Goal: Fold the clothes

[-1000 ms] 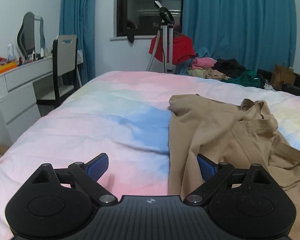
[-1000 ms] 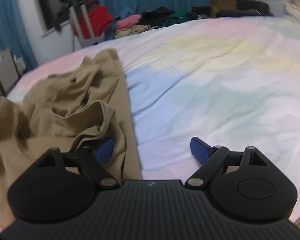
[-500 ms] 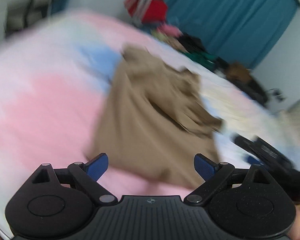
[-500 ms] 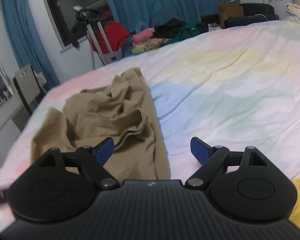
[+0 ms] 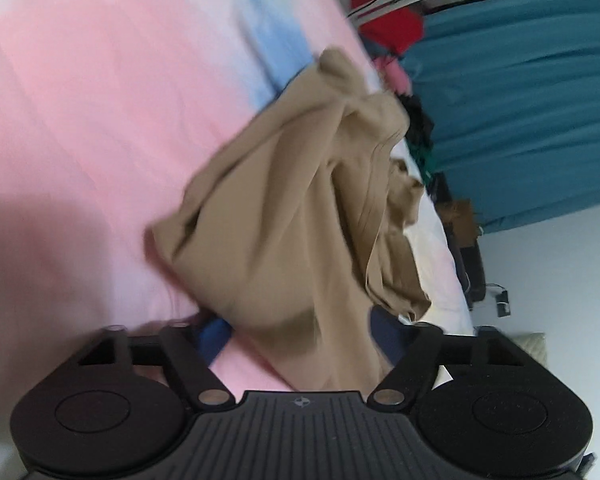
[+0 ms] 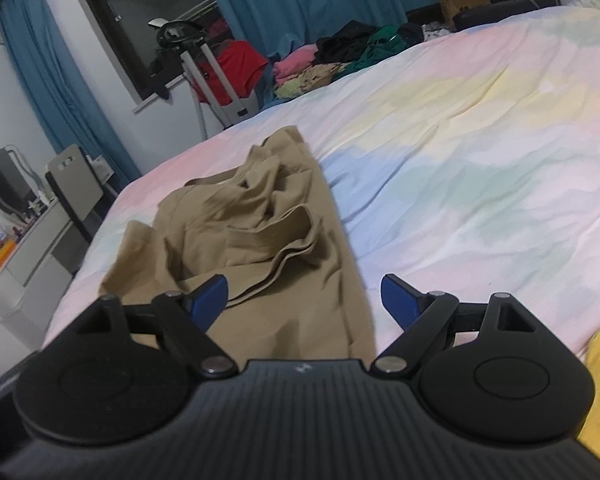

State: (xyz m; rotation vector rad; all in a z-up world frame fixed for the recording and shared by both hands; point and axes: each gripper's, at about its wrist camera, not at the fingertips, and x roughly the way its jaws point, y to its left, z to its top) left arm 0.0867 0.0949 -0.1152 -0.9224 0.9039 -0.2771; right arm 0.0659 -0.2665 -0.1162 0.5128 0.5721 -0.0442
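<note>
While the tan shirt (image 6: 260,240) lies crumpled on the bed (image 6: 480,160), both tools hang just above its near edge. Left tool (image 5: 300,332) is tipped sideways — fingers spread wide, cloth bunched between them, nothing pinched. Right tool (image 6: 304,300) gapes wide too — its left pad (image 6: 210,294) over the shirt, the other over bare cover.

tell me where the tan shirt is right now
The tan shirt lies crumpled on the pastel bedspread, toward the bed's left side in the right wrist view, just ahead of the open right gripper.
</note>
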